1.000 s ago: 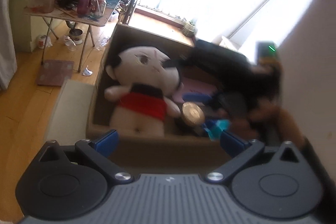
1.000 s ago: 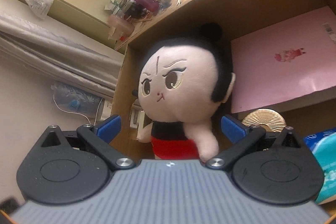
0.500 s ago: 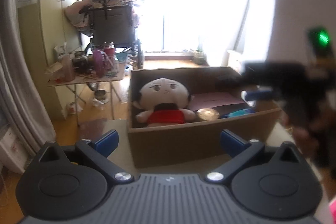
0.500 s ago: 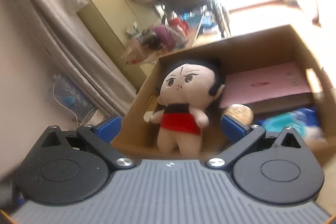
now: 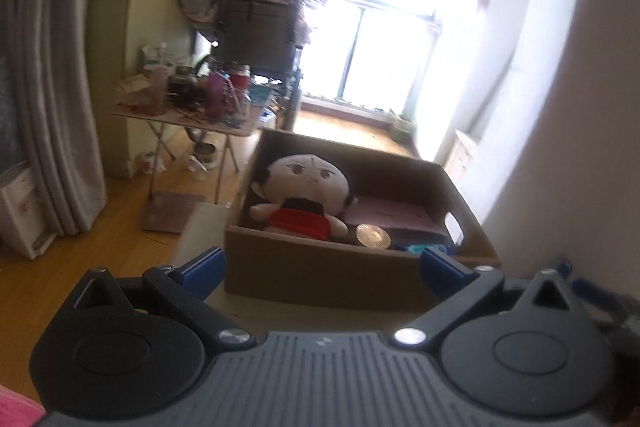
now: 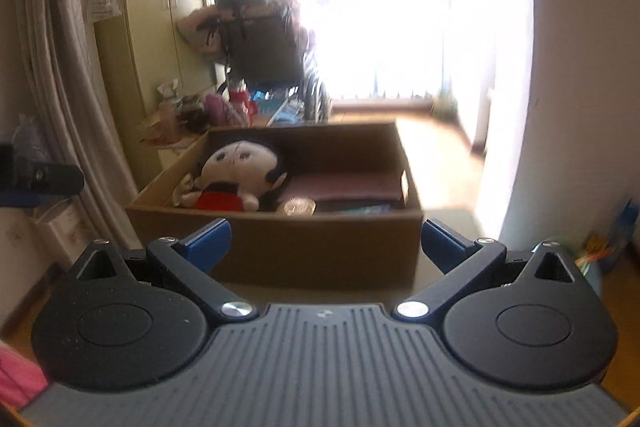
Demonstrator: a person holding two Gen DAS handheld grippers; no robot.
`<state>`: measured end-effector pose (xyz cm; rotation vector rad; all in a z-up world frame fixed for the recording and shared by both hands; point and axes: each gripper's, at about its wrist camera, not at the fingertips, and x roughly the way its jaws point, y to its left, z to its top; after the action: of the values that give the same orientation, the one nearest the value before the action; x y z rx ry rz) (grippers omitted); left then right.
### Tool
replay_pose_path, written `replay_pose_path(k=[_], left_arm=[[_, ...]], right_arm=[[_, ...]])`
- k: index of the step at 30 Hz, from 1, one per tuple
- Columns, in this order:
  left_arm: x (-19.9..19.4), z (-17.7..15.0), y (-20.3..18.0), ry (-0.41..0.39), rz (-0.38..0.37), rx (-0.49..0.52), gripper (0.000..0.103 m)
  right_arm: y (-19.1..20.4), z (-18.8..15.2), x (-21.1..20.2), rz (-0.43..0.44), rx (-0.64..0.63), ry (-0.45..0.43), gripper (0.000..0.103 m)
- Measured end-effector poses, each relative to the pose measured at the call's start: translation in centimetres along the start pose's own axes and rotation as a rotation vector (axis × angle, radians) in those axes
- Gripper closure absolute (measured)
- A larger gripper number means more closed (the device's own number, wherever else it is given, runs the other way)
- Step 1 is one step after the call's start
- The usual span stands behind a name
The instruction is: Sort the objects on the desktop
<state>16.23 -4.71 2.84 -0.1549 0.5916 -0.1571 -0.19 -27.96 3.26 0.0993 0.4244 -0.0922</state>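
Both grippers are held level and back from the brown corrugated cardboard box, pointing at its near wall; the left gripper and the right gripper each have blue-tipped jaws spread wide, holding nothing. The box sits on the worktop. Inside it, at the left end, lies a soft round-headed plush doll with black hair and a red skirt, beside a flat pink paper booklet and a shiny round gold disc.
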Motion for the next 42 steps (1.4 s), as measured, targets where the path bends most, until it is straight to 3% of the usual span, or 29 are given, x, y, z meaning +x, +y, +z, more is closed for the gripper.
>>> replay_pose_path(k=[6, 11, 16, 23, 29, 34, 42], left_arm=[[-1.2, 0.5, -0.7, -0.018, 0.052, 0.043, 0.000], [-1.8, 1.0, -1.7, -0.053, 0.059, 0.143, 0.000], [-1.8, 1.3, -2.1, -0.091, 0.095, 0.137, 0.000], [0.6, 1.4, -1.0, 0.091, 0.152, 0.016, 0.000], [3.4, 0.3, -0.7, 0.244, 0.204, 0.027, 0.000], [4.5, 0.1, -1.0, 0.291, 0.204, 0.048, 0.000], [5.7, 0.1, -2.0, 0.319, 0.189, 0.077, 0.000]], right_arm=[[1.7, 1.2, -2.1, -0.064, -0.095, -0.043, 0.001], [2.9, 1.8, -2.8, 0.000, -0.120, -0.023, 0.001], [3.2, 2.4, -2.6, 0.024, -0.062, 0.014, 0.001], [2.8, 2.9, 1.6, 0.017, 0.015, 0.181, 0.001], [3.2, 2.0, 4.4, -0.032, 0.015, 0.311, 0.001], [3.6, 1.5, 6.2, -0.059, -0.031, 0.387, 0.001], [3.0, 1.6, 7.2, -0.083, -0.020, 0.431, 0.001]])
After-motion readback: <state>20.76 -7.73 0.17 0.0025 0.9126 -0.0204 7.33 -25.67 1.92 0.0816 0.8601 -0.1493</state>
